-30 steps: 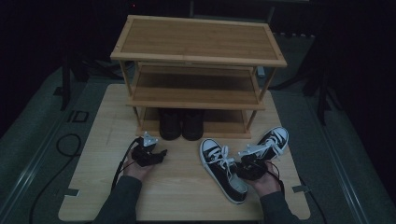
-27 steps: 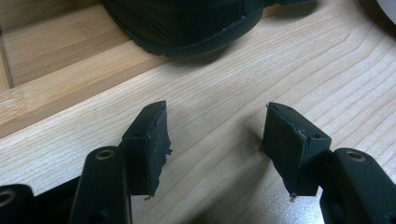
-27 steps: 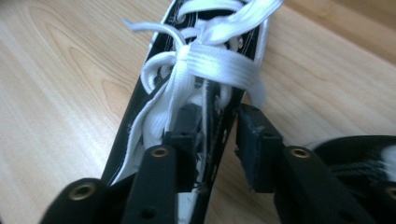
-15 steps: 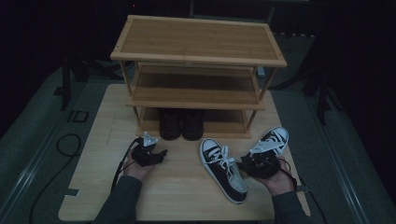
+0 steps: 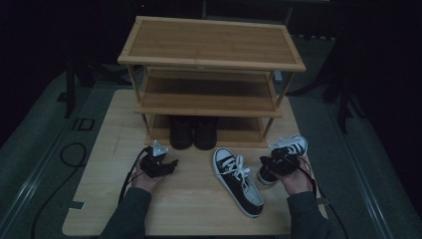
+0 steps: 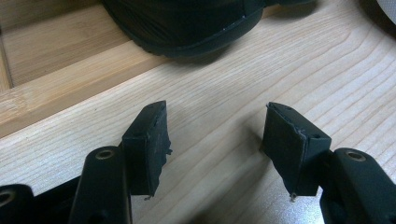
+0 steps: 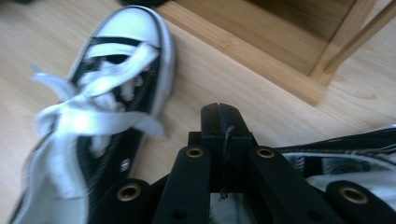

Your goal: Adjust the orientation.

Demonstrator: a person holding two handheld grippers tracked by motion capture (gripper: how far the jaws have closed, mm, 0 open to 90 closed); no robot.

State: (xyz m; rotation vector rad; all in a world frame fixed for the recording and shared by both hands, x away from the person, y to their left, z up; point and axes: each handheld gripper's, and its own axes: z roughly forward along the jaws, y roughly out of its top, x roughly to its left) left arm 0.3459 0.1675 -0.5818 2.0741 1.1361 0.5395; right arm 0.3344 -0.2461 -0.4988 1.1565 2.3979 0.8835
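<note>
Two black-and-white laced sneakers lie on the wooden board [image 5: 189, 204] in front of a shoe rack [image 5: 211, 42]. One sneaker [image 5: 239, 181] [image 7: 107, 93] lies flat in the middle, toe toward the rack. My right gripper [image 5: 266, 163] [image 7: 224, 123] sits over the heel end of the other sneaker [image 5: 293, 145] [image 7: 345, 163]. Its jaws have just been closing and now meet on that shoe's collar edge, with the white lining showing beside them. My left gripper [image 5: 171, 163] [image 6: 217, 140] is open just over the bare board, with nothing between its jaws.
A pair of black boots [image 5: 194, 132] [image 6: 187, 23] stands on the rack's bottom shelf [image 6: 46, 84], right ahead of the left gripper. The rack's two upper shelves are bare. Cables trail off the board at the left and right, onto grey floor.
The right hand has shifted rightward and a little up, from between the sneakers onto the right sneaker's heel end, and its jaws have closed. The left hand has stayed put.
</note>
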